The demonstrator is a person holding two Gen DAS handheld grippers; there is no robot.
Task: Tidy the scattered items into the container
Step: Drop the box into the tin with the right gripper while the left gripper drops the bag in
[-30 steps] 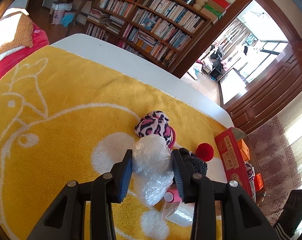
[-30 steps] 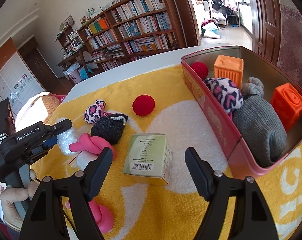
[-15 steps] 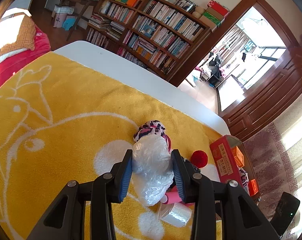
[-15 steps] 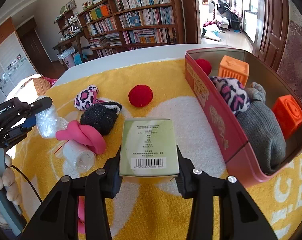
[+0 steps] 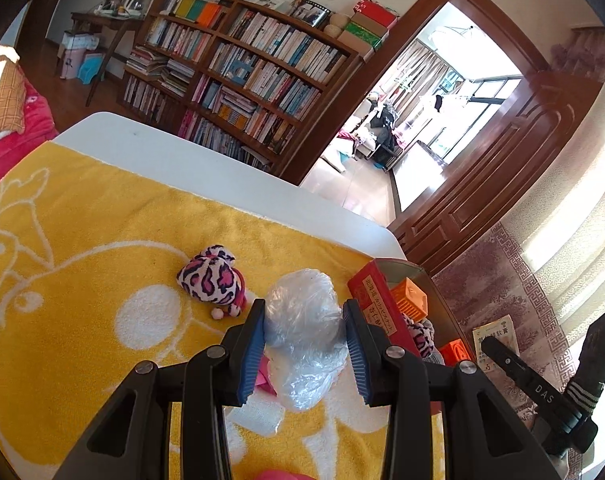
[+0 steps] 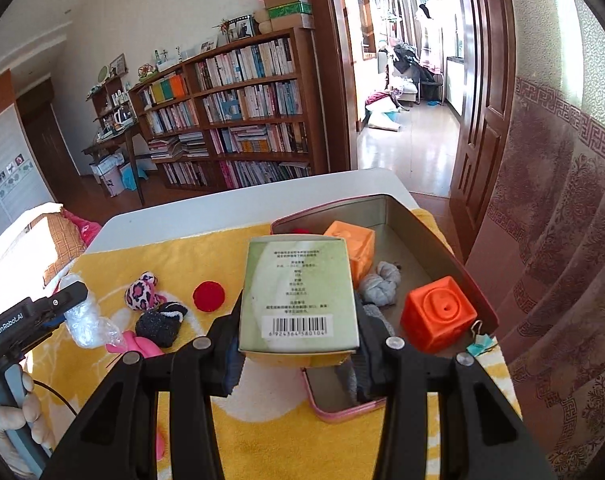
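My left gripper (image 5: pixel 304 342) is shut on a crumpled clear plastic bag (image 5: pixel 302 320) and holds it above the yellow towel (image 5: pixel 82 240). My right gripper (image 6: pixel 298 344) is shut on a pale green box (image 6: pixel 298 292) with a barcode and holds it over the near left part of the red tin (image 6: pixel 478 300). The tin holds two orange cubes (image 6: pixel 438 314), a grey sock (image 6: pixel 382 282) and other soft items. It also shows in the left wrist view (image 5: pixel 376 304), at the right of the left gripper.
On the towel lie a leopard-print pouch (image 5: pixel 212 276), a red ball (image 6: pixel 209 296), a black fuzzy sock (image 6: pixel 160 322), a pink toy (image 6: pixel 140 344) and a white roll (image 5: pixel 258 418). The white table's edge (image 5: pixel 222 176) runs behind. A blue binder clip (image 6: pixel 478 344) sits by the tin.
My right gripper closed on the green box, lifted it and carried it right over the tin. My left gripper rose with the plastic bag and shifted right toward the tin.
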